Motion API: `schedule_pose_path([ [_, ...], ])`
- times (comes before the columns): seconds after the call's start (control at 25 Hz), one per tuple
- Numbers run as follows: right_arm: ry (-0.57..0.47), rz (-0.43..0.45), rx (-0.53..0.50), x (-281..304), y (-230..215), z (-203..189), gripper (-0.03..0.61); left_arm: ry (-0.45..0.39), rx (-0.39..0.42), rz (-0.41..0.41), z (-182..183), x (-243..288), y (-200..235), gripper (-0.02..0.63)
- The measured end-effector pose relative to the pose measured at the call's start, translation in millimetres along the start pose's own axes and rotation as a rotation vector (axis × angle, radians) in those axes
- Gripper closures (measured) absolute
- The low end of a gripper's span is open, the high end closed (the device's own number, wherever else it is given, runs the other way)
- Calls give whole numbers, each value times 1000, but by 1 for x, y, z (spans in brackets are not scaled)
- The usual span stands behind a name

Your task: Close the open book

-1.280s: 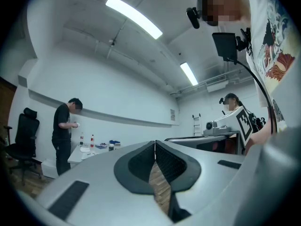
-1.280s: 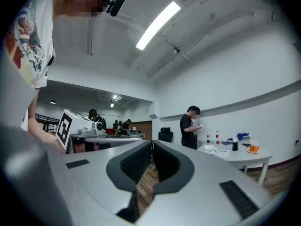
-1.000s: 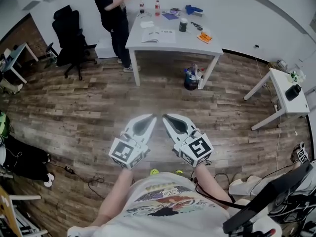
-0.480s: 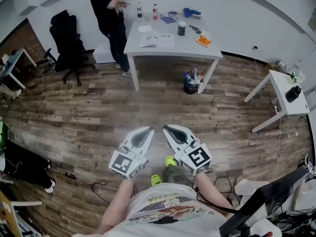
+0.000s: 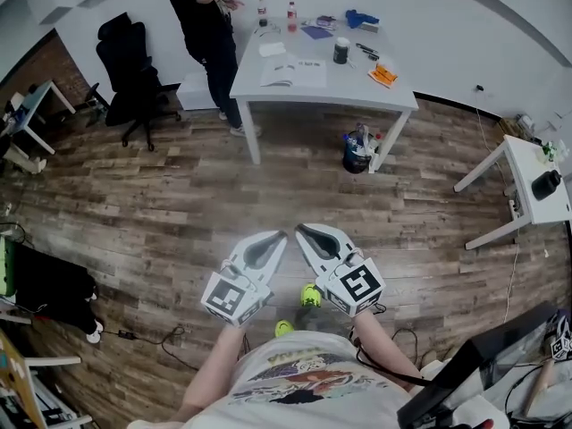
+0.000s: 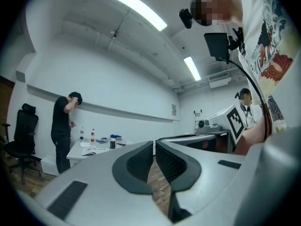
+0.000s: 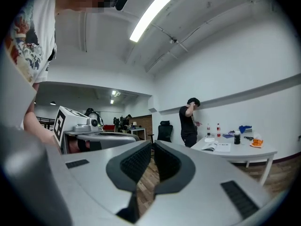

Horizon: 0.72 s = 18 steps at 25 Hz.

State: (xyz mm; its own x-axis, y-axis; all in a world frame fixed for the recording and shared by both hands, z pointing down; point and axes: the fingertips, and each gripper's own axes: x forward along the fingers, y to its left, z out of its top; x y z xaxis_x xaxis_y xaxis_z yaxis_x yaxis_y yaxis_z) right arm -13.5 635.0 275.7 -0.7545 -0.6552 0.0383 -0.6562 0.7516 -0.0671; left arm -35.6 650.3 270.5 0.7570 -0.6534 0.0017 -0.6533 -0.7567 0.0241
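Holding both grippers out level above the wooden floor [image 5: 179, 204], I have my left gripper [image 5: 279, 236] clenched with nothing between its jaws. My right gripper [image 5: 300, 230] is clenched and empty too, and the two tips sit just beside each other. The book [image 5: 293, 72] lies open on the white worktop [image 5: 357, 92], well apart from both grippers. Near it stand two bottles [image 5: 292, 14], a dark jar [image 5: 340, 50] and an orange thing [image 5: 382, 75]. A person [image 5: 207, 25] in black stands at the worktop's left end, with a black chair [image 5: 134, 74] further left. A bucket [image 5: 357, 153] sits under the worktop.
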Motion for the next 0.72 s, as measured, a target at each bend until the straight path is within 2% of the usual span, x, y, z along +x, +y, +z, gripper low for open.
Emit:
schedule_pose_path([
  [0.28,-2,22,17,23,-71,1,555,12,5,22,-4,61,35,600],
  [0.72,7,106,-7,64,-163,10,555,14,15,111,-4,142,90,600],
])
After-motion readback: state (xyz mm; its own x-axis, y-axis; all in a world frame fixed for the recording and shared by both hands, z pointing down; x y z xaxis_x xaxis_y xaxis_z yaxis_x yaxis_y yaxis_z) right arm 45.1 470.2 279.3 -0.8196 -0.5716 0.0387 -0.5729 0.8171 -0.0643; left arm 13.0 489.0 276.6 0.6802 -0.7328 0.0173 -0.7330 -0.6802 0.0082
